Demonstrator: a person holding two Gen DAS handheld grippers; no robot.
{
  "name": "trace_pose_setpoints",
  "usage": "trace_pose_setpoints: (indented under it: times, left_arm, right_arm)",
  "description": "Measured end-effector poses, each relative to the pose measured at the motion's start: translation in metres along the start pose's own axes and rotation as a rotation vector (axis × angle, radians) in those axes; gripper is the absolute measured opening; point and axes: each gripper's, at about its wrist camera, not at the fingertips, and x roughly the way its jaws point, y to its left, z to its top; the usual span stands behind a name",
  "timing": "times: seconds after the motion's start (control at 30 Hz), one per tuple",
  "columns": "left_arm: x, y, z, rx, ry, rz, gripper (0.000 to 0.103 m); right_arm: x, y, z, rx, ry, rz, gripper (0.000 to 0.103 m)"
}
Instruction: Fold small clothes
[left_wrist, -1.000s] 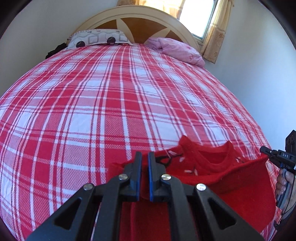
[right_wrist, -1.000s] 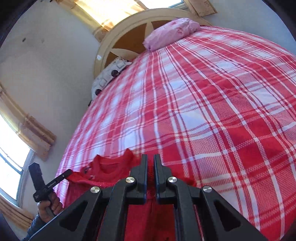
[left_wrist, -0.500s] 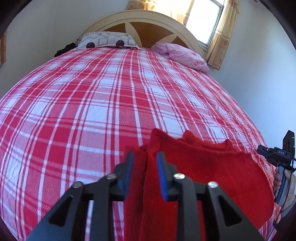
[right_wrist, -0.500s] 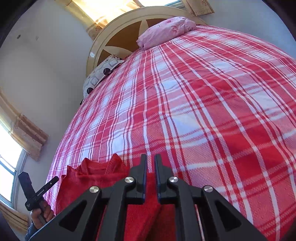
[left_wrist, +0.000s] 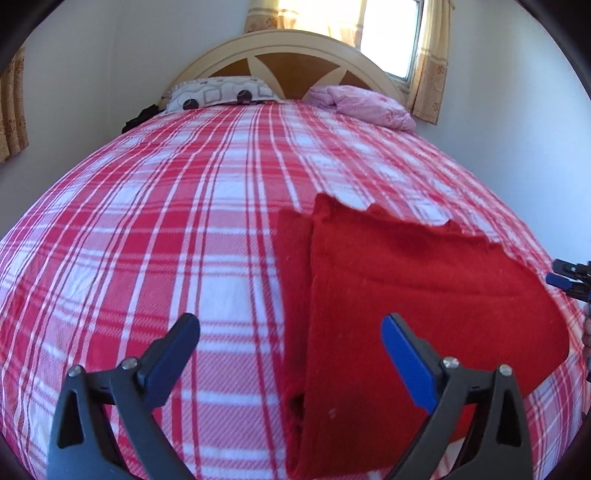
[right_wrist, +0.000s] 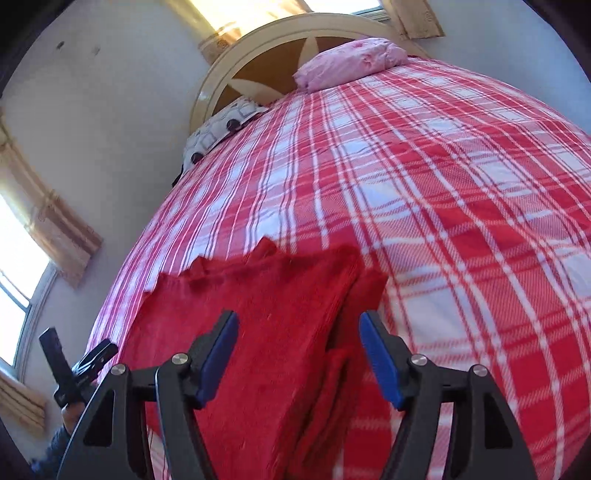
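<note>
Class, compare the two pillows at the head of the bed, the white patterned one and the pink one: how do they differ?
The white pillow with grey squares and dark dots lies flat and smooth; the pink pillow is crumpled and bunched. In the left wrist view the white pillow is left of the headboard's middle, the pink pillow right, below the window. Both rest on the red plaid bedspread against the arched headboard.

A wide stretch of plaid bed (left_wrist: 177, 229) lies bare ahead and left of the folded red garment (left_wrist: 406, 295), open to passage; two pillows (left_wrist: 221, 92) and the headboard (left_wrist: 295, 48) close off the far end; a wall (left_wrist: 517, 140) runs close along the bed's right edge.
</note>
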Motion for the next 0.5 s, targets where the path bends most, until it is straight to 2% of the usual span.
trace_pose_setpoints:
  times: [0.17,0.37,0.5]
  left_arm:
    - [0.012,0.014,-0.012,-0.069,0.071,0.007,0.101]
    - [0.019,0.01,-0.02,-0.069,0.119,0.016,0.099]
    - [0.012,0.009,-0.028,-0.07,0.119,0.009,0.098]
  right_arm:
    - [-0.004,0.004,-0.034,0.017,0.051,0.001,0.069]
    - [-0.003,0.0,-0.06,0.018,0.089,-0.038,0.069]
    - [-0.006,-0.002,-0.073,0.047,0.091,0.02,0.069]
